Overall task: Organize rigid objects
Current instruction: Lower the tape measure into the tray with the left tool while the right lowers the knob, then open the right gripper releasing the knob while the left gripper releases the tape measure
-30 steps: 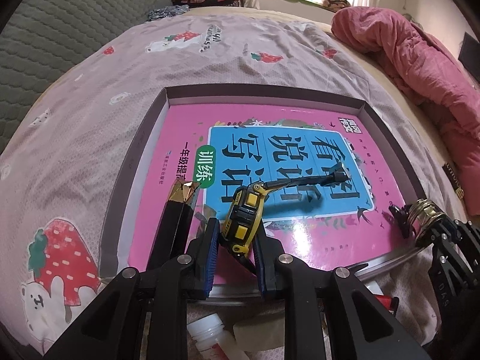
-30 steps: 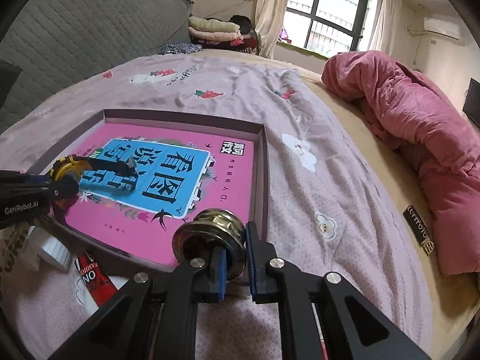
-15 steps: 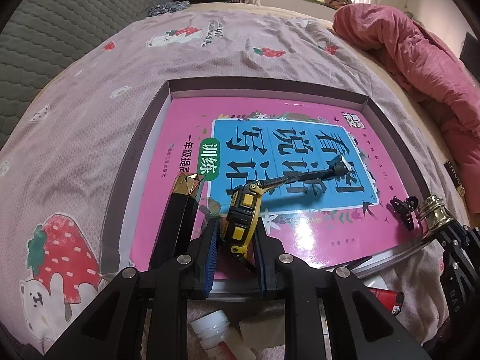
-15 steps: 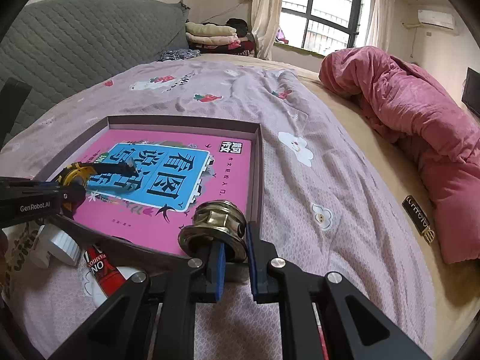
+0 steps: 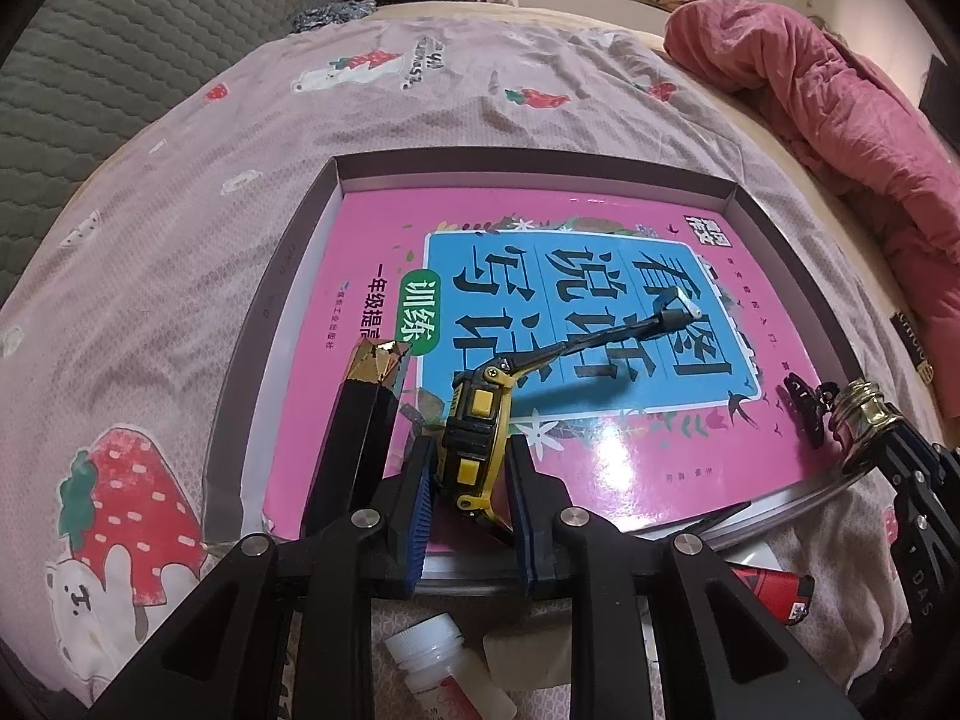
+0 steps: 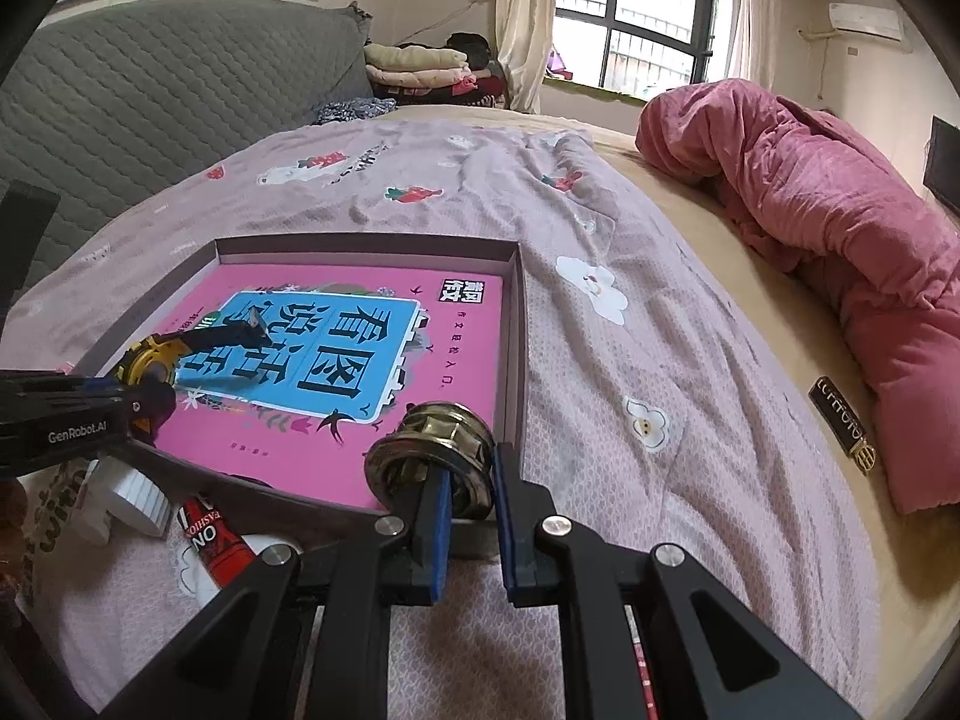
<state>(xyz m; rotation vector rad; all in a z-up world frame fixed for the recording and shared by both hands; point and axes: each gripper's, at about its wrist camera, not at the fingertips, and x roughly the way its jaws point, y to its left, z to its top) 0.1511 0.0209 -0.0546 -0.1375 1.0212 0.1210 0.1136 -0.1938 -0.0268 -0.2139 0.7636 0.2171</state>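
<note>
A shallow grey tray (image 5: 273, 300) lies on the bed with a pink book (image 5: 600, 462) inside it. My left gripper (image 5: 470, 471) is shut on a yellow and black tape measure (image 5: 474, 420) over the book's near edge. Its black strap reaches forward across the blue title panel. Whether the tape measure touches the book I cannot tell. My right gripper (image 6: 468, 501) is shut on a round brass-coloured piece (image 6: 432, 444) at the tray's near right corner (image 6: 510, 414). That piece (image 5: 864, 402) shows in the left wrist view too.
In the tray lie a long black box with a gold end (image 5: 360, 432) and a black hair clip (image 5: 804, 402). Before the tray lie a white bottle (image 5: 429, 654), a red tube (image 6: 210, 546) and a white ribbed cap (image 6: 138, 492). A pink quilt (image 6: 810, 228) is heaped to the right.
The right gripper with the brass piece has drawn slightly back from the hair clip and rolled a little. The left gripper and the tape measure have stayed put.
</note>
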